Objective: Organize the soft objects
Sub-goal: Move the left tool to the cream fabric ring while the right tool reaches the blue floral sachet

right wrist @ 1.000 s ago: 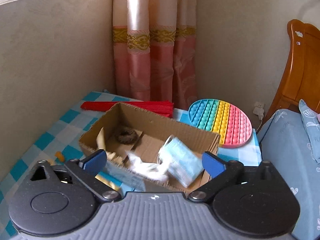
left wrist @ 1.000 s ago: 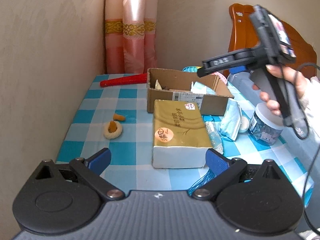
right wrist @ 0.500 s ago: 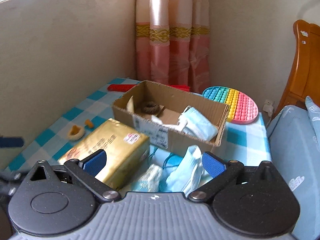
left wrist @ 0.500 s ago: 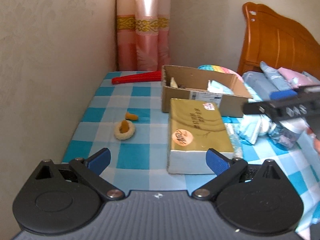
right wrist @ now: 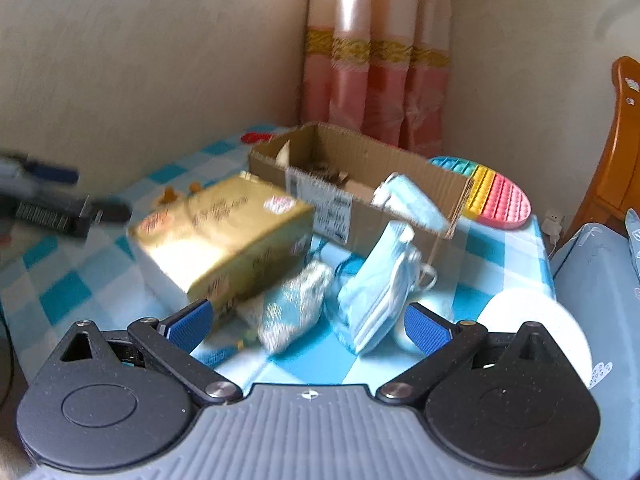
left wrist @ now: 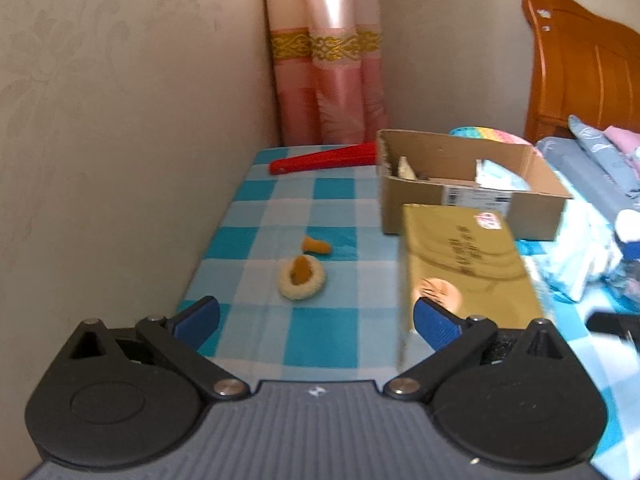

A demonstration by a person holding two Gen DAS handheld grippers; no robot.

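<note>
With both jaws apart and empty, the right hand-held gripper (right wrist: 307, 320) risks snagging an ear loop of the face masks (right wrist: 376, 292) and dragging the shiny packet (right wrist: 294, 306) beside them, while the left hand-held gripper (left wrist: 316, 318) hovers over the desk (left wrist: 324, 332)

A stack of pale blue face masks (right wrist: 380, 280) is lying tilted on the checked cloth, just near of the cardboard box (right wrist: 360, 184). Another blue mask (right wrist: 412, 200) is resting inside the box. A cream fluffy ring (left wrist: 302, 278) is sitting far left.
</note>
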